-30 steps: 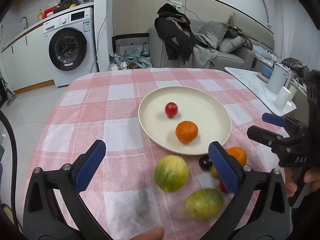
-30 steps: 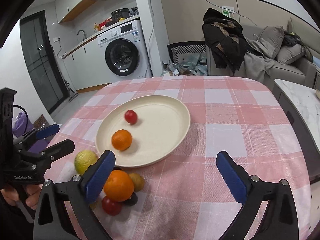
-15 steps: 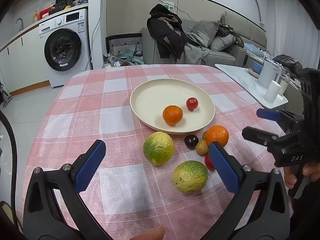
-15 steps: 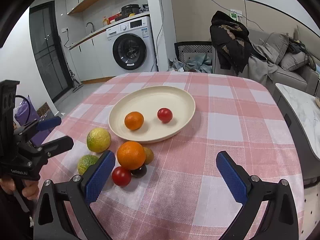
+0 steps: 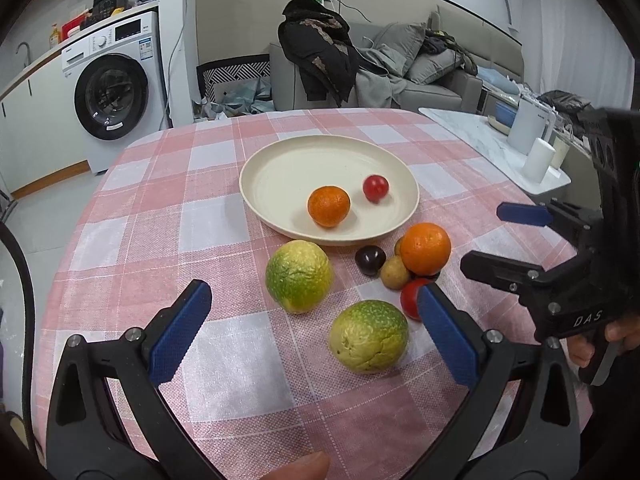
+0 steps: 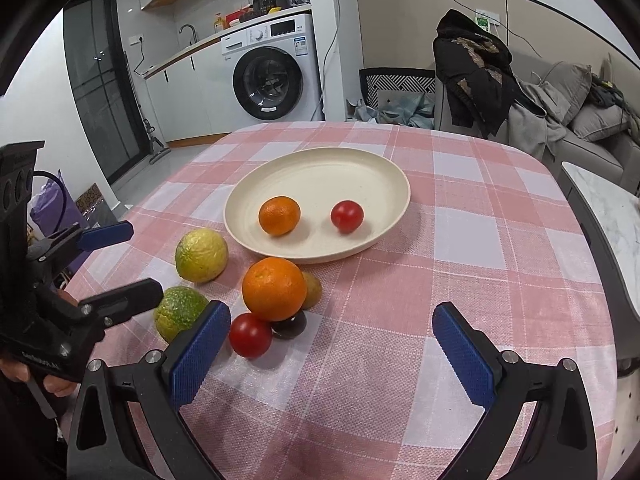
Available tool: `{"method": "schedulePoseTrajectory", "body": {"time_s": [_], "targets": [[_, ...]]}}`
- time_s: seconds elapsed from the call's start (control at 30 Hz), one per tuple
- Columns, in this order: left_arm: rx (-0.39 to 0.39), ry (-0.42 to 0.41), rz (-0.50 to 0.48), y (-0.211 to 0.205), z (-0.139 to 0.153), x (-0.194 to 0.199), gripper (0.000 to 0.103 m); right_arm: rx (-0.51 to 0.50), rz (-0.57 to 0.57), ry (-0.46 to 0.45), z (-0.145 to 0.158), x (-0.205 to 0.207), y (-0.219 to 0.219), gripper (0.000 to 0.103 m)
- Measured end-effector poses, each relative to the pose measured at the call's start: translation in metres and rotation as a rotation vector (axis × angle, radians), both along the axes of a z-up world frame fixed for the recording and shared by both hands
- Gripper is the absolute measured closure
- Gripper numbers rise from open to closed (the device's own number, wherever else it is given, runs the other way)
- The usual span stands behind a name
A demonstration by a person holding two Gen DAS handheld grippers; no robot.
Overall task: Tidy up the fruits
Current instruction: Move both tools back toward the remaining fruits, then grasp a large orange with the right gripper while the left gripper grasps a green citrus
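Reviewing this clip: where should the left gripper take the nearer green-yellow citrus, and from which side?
Grip the nearer green-yellow citrus across its widest middle, coming straight forward and down. It lies between the open left gripper fingers, with bare tablecloth on its left.

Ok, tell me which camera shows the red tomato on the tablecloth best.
The right wrist view: the red tomato sits whole and unobstructed beside the big orange. In the left wrist view the same tomato is partly hidden behind the left gripper's blue pad.

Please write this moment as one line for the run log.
plate: small orange, red tomato | cloth: large orange, two green citrus, small fruits | left gripper: open, empty | right gripper: open, empty
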State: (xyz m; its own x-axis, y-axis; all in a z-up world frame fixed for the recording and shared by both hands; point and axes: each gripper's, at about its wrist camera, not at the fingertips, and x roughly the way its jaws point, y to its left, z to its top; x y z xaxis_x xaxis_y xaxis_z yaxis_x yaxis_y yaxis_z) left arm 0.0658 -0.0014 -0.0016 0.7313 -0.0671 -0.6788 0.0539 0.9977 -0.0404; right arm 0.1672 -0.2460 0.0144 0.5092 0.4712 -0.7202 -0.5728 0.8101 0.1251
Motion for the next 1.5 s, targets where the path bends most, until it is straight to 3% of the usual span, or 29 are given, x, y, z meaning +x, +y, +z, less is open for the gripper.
{"method": "schedulePoseTrajectory", "body": {"time_s": [0.2,0.43,0.73,0.9,1.5], "targets": [[0.022,0.014,-0.014,-0.003,-0.005,0.002,0.001,-0.015,-0.018,0.022,-0.007,0.001,0.006,0.0],[-0.009,0.034,-0.012,0.005,-0.008,0.005,0.001,0.027,-0.022,0.062,-0.01,0.005,0.006,0.0],[-0.014,0.059,-0.026,0.007,-0.014,0.007,0.001,0.023,0.033,0.086,-0.011,0.01,0.026,0.001],[-0.005,0.064,-0.025,0.008,-0.016,0.009,0.001,0.028,0.042,0.106,-0.014,0.019,0.035,0.015],[-0.003,0.098,-0.046,-0.001,-0.027,0.015,0.001,0.036,0.089,0.132,-0.022,0.014,0.042,0.048]]}}
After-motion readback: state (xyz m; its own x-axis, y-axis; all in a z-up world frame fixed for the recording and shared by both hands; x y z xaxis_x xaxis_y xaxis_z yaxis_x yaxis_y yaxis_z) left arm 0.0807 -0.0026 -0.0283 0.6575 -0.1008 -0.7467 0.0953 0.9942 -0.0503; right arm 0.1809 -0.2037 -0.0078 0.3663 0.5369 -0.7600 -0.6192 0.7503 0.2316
